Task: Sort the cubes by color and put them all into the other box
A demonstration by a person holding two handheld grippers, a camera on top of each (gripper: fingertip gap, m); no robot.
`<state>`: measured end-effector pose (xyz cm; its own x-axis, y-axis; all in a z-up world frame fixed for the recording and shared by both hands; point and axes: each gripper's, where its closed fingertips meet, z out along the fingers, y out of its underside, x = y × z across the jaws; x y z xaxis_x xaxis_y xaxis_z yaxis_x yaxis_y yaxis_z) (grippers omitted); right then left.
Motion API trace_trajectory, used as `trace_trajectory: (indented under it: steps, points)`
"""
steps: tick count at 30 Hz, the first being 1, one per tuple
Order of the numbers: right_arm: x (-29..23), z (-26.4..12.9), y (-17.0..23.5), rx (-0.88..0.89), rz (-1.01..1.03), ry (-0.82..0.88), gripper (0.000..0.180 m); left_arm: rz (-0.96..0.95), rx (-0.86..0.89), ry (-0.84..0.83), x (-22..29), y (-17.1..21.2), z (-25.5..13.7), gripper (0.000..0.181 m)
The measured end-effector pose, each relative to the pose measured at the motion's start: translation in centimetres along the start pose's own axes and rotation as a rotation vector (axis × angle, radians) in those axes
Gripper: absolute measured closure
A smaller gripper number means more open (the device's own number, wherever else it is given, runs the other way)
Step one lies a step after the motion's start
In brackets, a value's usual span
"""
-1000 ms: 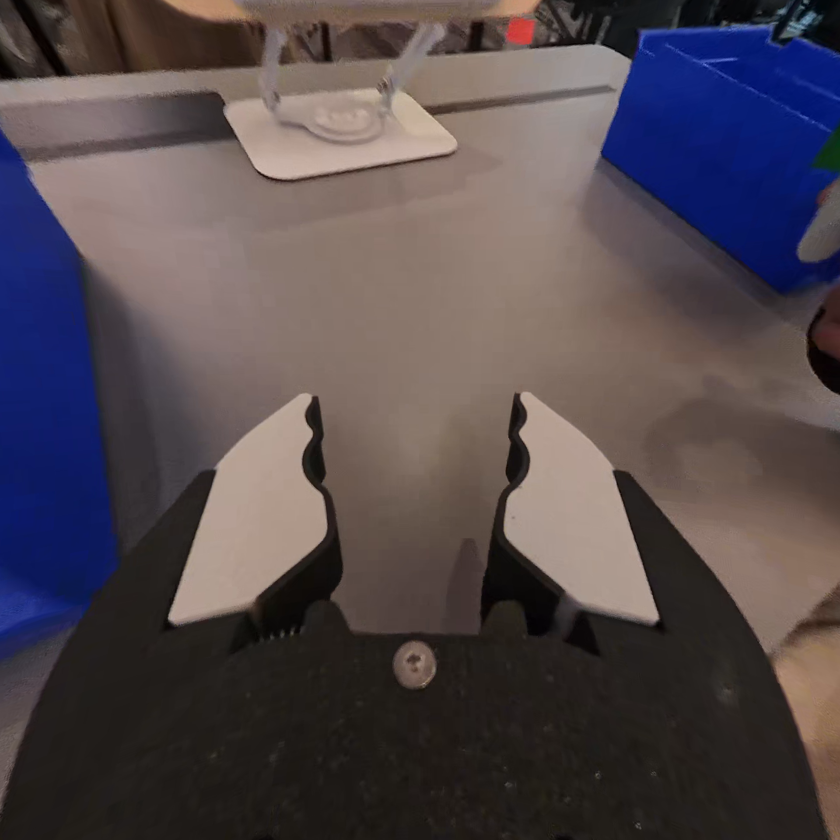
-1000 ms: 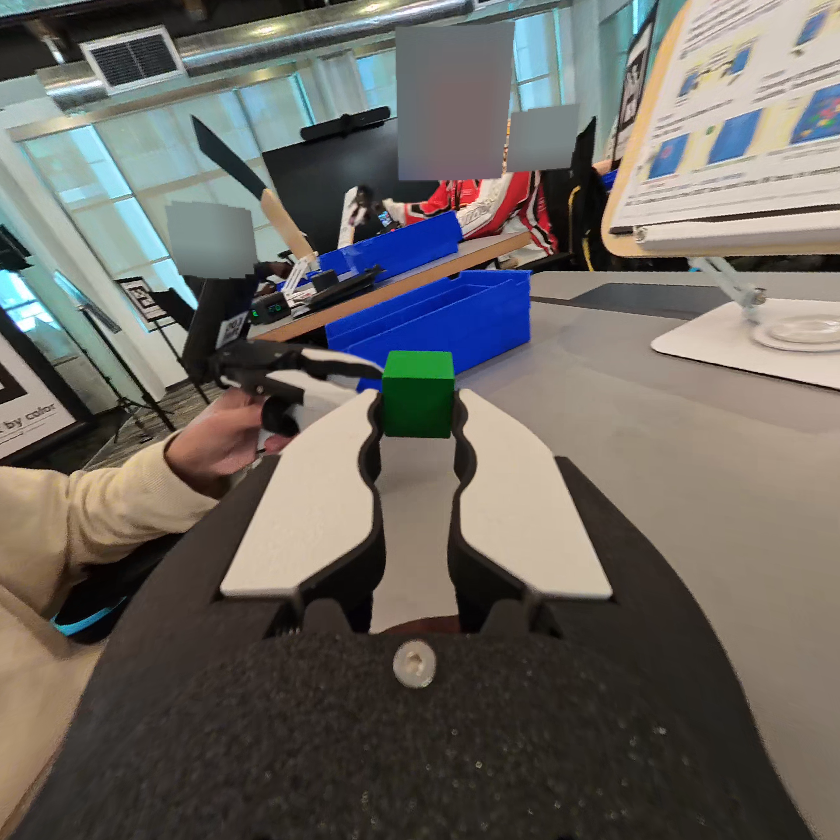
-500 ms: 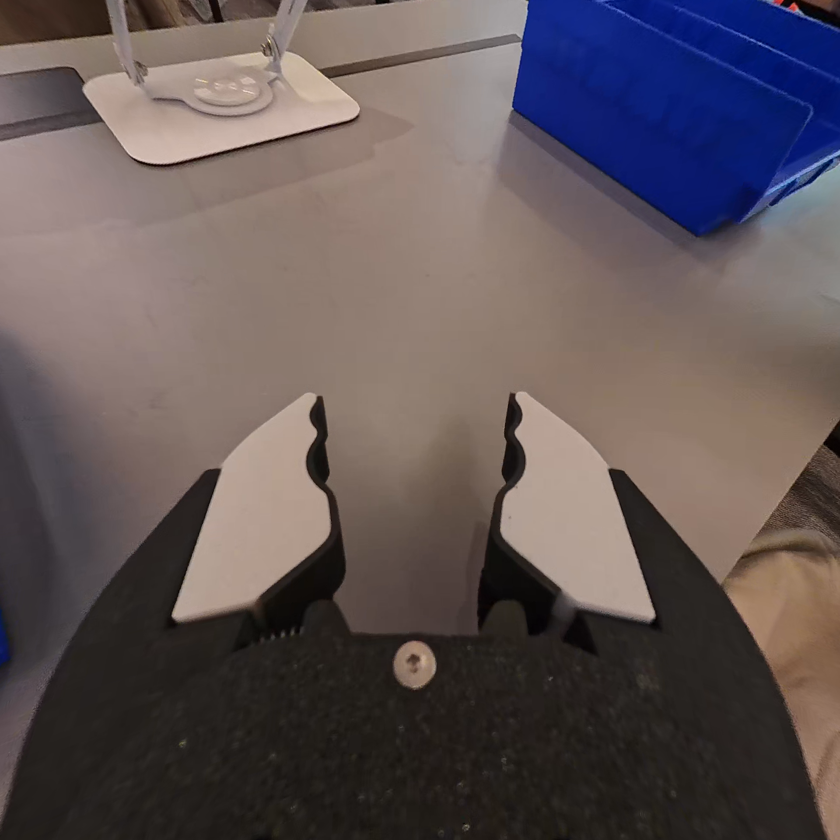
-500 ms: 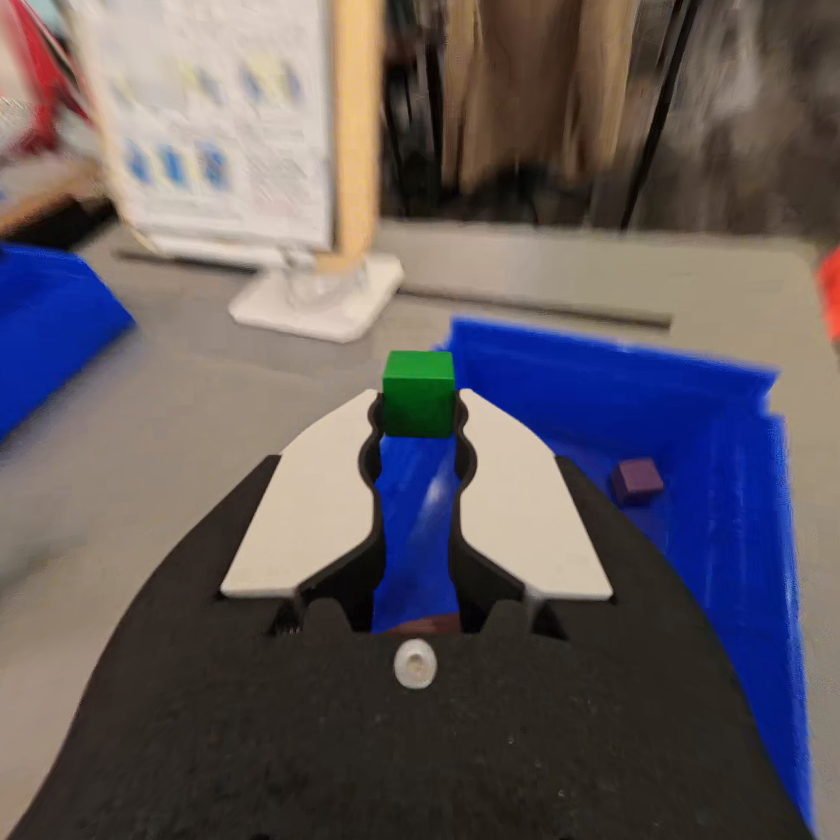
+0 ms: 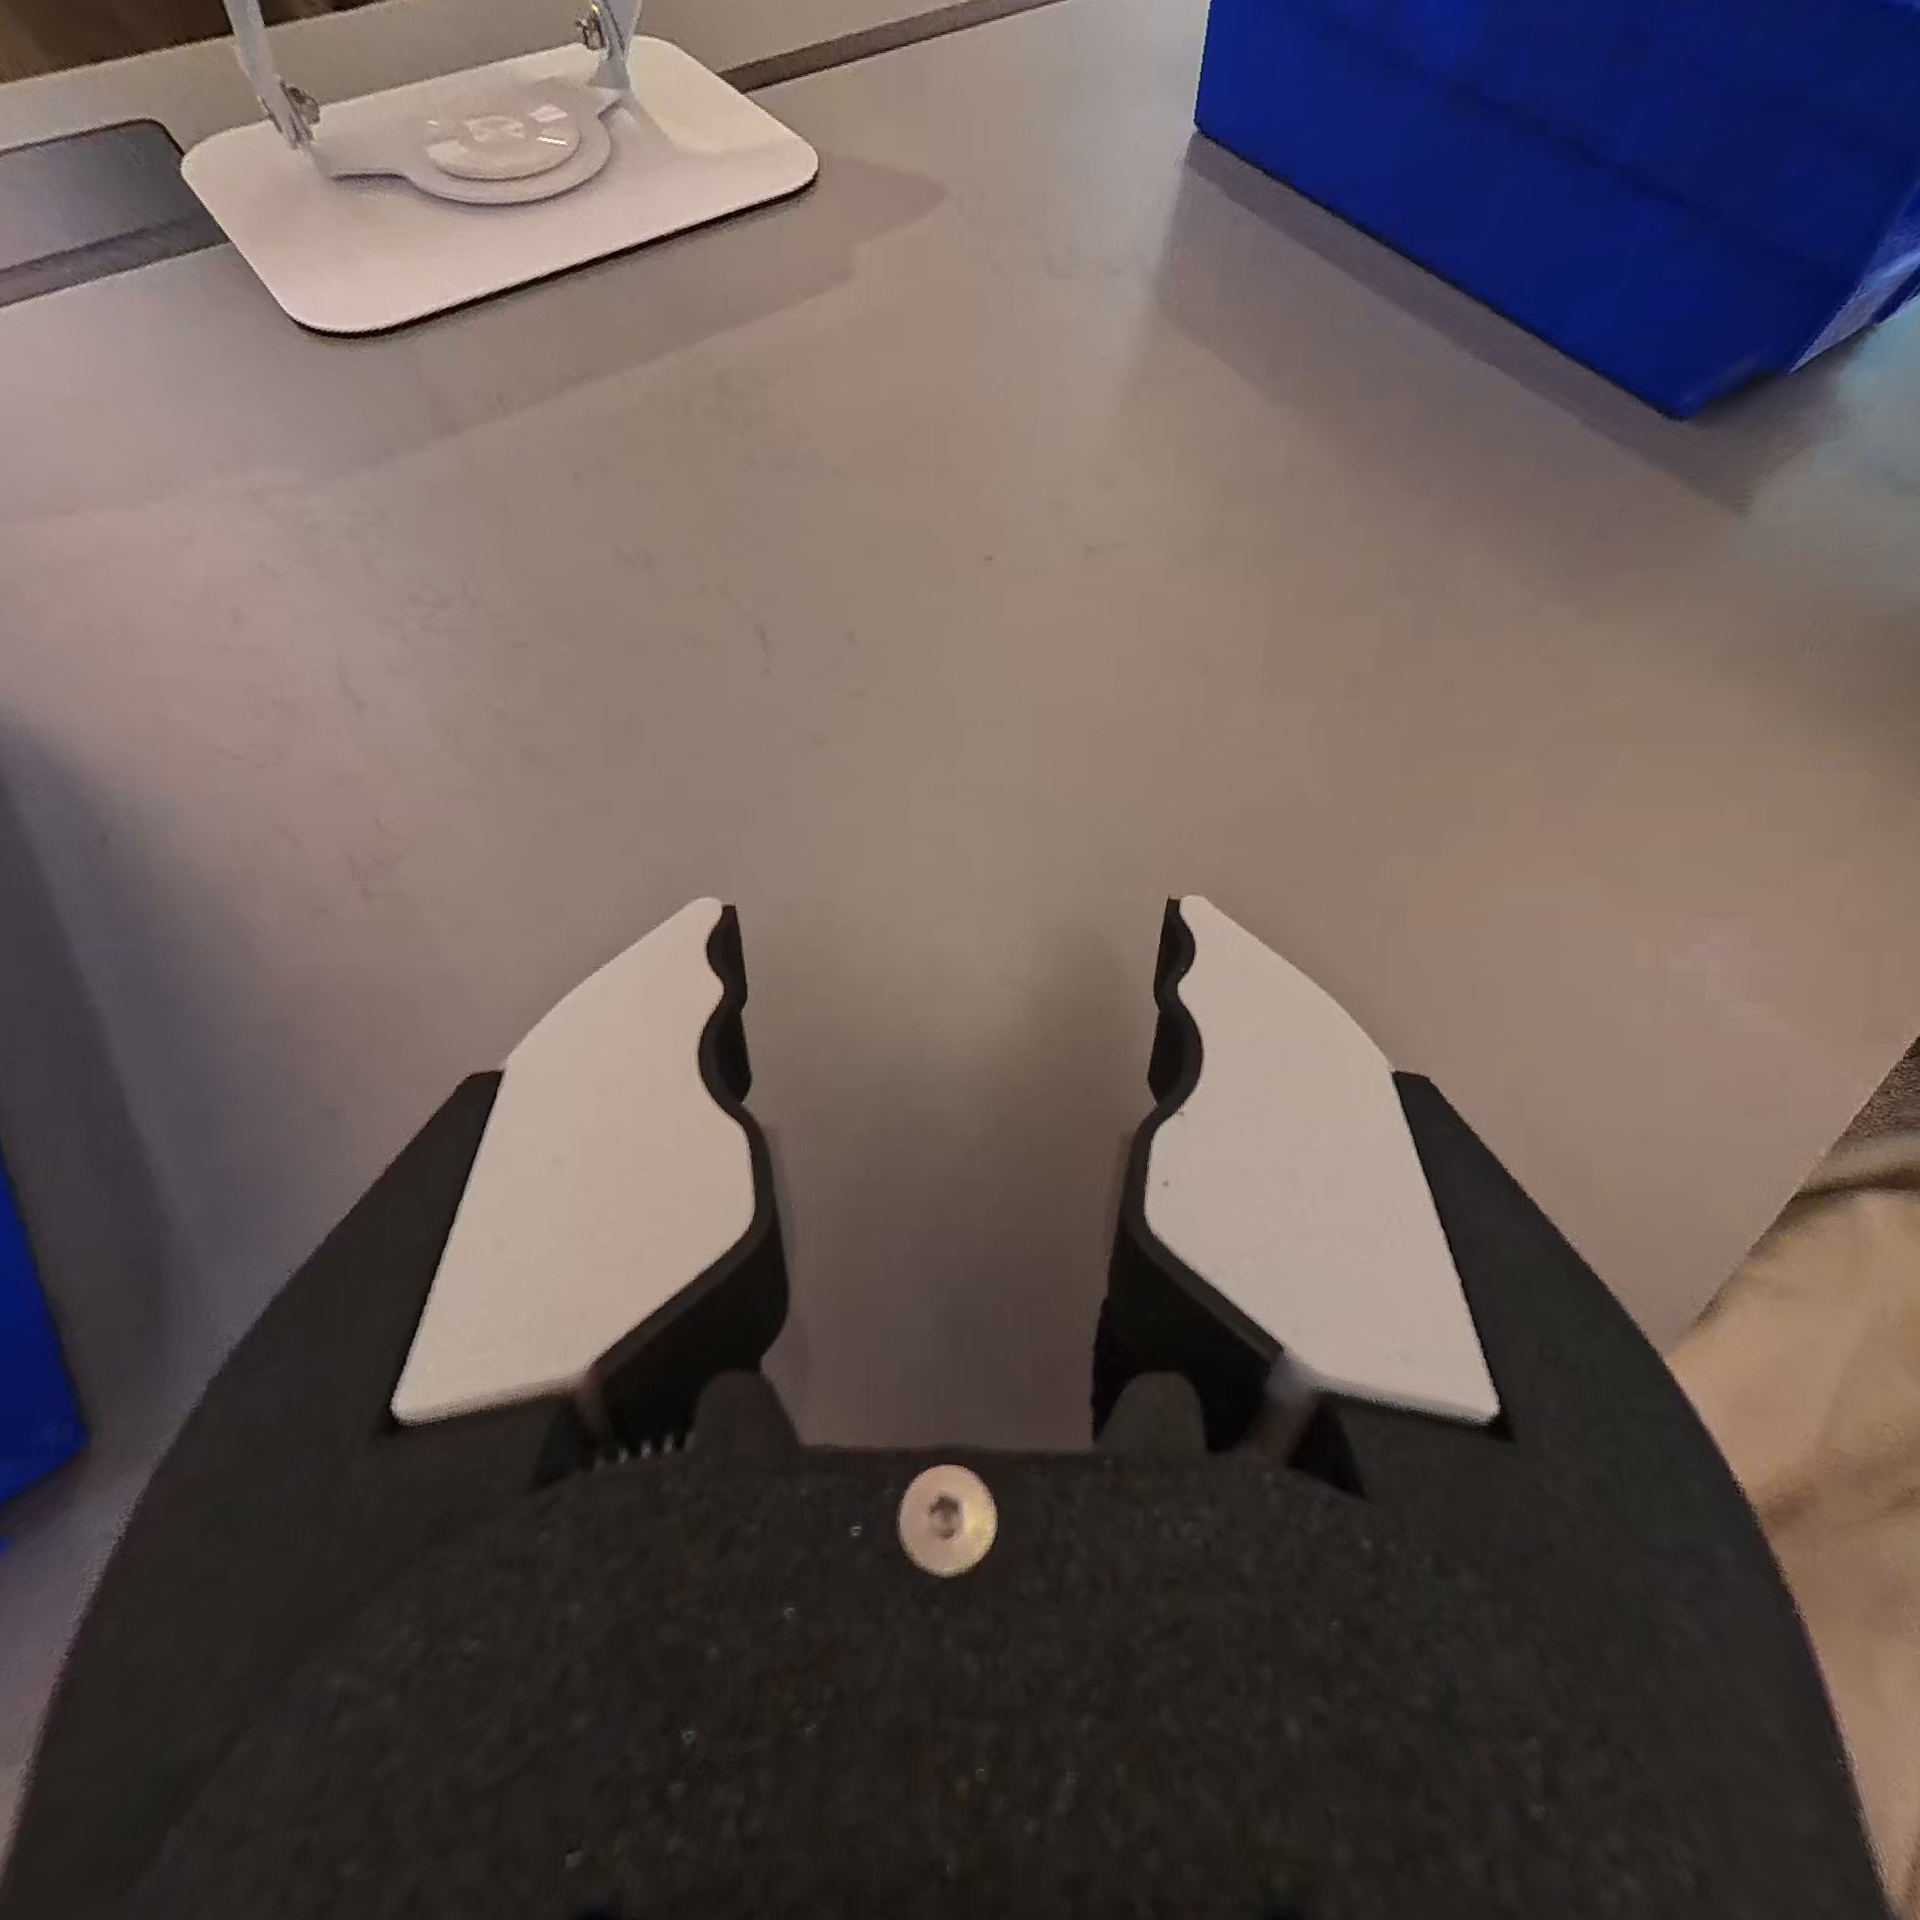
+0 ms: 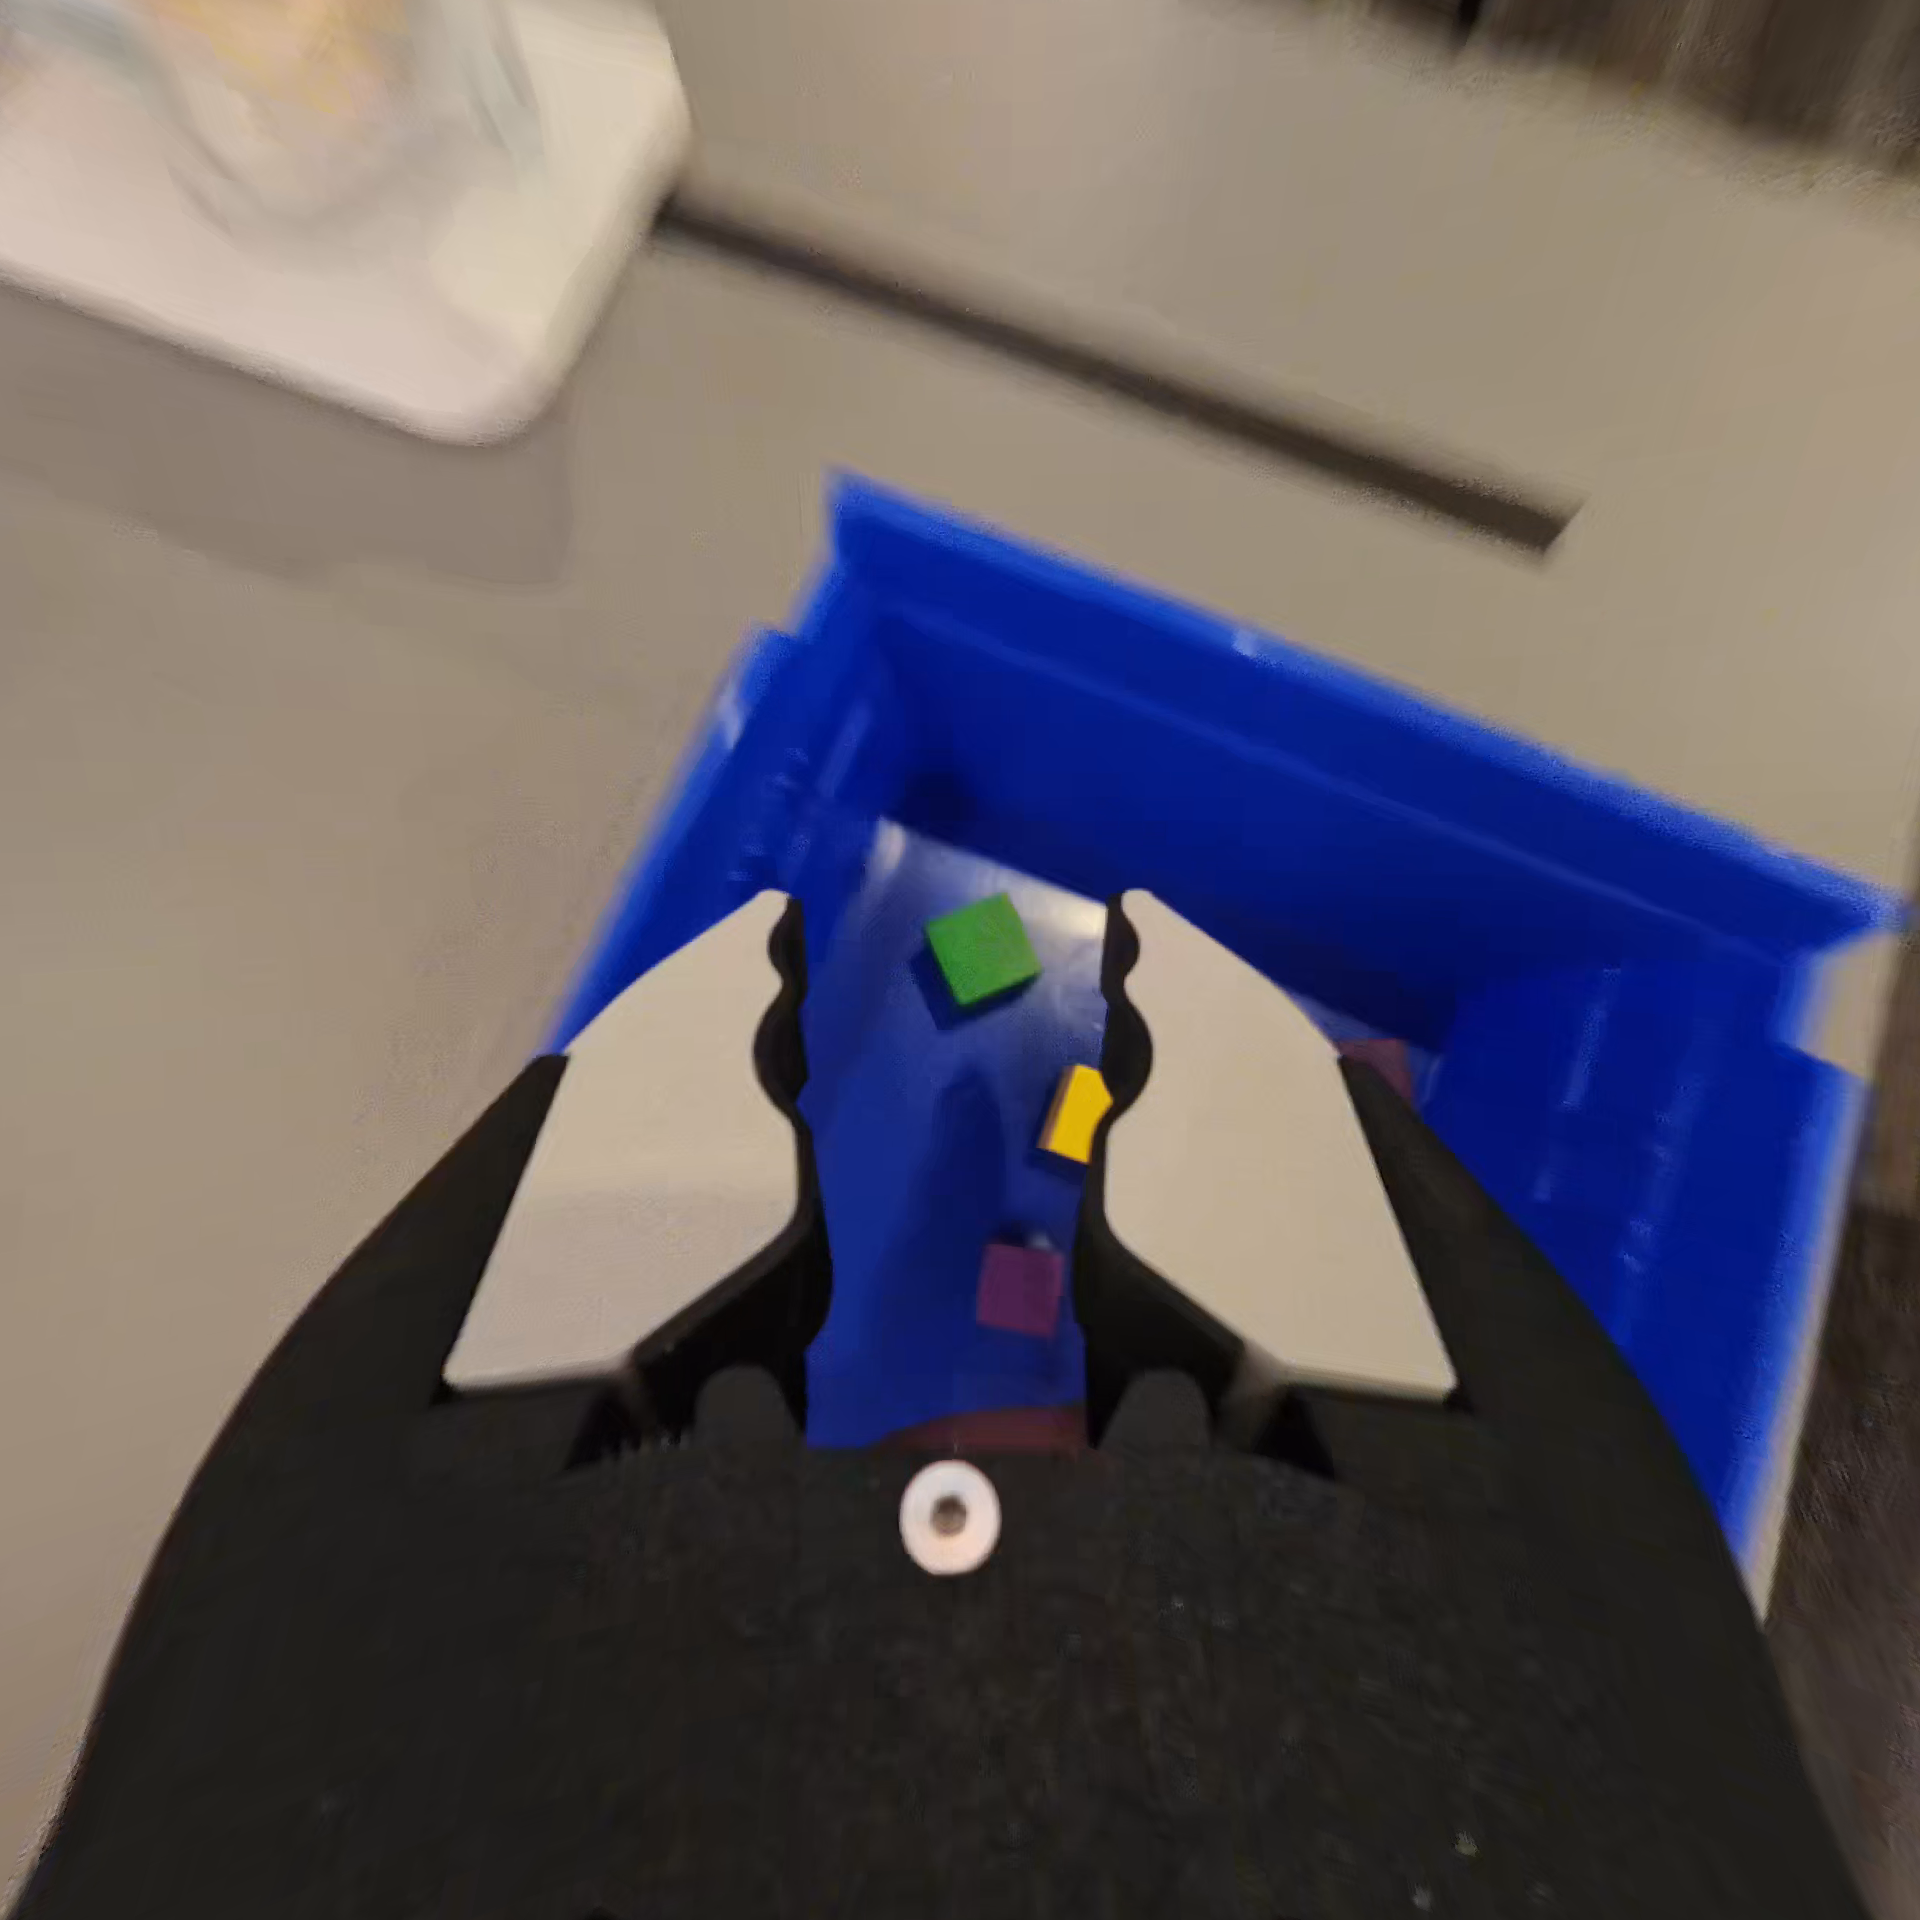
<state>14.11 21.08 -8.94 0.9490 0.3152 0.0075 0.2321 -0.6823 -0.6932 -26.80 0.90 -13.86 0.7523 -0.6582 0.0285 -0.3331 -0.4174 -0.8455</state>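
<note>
In the left wrist view, the left gripper (image 5: 956,914) hovered over the bare surface (image 5: 935,520), jaws apart and empty, with a blue box (image 5: 1558,177) well ahead.

In the right wrist view, the right gripper (image 6: 951,909) had its jaws apart above the box (image 6: 1299,748). Below them, between the tips, lay the green cube (image 6: 982,949), with a yellow cube (image 6: 1075,1112) and a purple cube (image 6: 1020,1286) nearer. Some cubes were in; how many remained I cannot tell.
</note>
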Motion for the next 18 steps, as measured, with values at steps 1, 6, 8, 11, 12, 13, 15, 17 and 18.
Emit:
trace_trajectory:
  steps: [1, 6, 8, 11, 12, 13, 15, 17, 18]
  points:
    - [-1.0, -3.4, -1.4, 0.162, 0.007, 0.01, 0.126, -0.008, 0.002, 0.0, -0.1, 0.0, -0.1, 0.105]
    - [-17.5, -15.4, 1.5, 0.752, 0.111, -0.427, 0.144, -0.063, 0.032, 0.011, -0.3, -0.9, -0.4, 0.104]
    - [-24.7, -14.4, 6.2, 0.731, 0.163, -0.591, 0.142, -0.087, 0.045, 0.021, -0.2, -1.3, -0.5, 0.104]
    - [-30.7, -13.2, 10.1, 0.671, 0.12, -0.643, 0.141, -0.094, 0.067, 0.042, 0.3, -1.6, -0.8, 0.105]
    - [-31.3, -13.1, 10.5, 0.679, 0.098, -0.621, 0.143, -0.087, 0.069, 0.044, 0.4, -1.5, -0.9, 0.107]
    - [-31.7, -13.0, 10.7, 0.689, 0.074, -0.605, 0.144, -0.077, 0.064, 0.05, 0.7, -1.2, -0.9, 0.11]
    - [-32.1, -12.6, 11.0, 0.663, 0.033, -0.599, 0.142, -0.081, 0.045, 0.03, 0.6, -0.4, -0.9, 0.106]
    - [-32.0, -12.2, 11.3, 0.644, 0.025, -0.596, 0.14, -0.099, 0.01, 0.017, 0.5, 0.6, -0.7, 0.107]
    - [-31.9, -11.9, 11.5, 0.633, 0.015, -0.59, 0.138, -0.114, 0.006, 0.022, 0.5, 0.9, -0.8, 0.108]
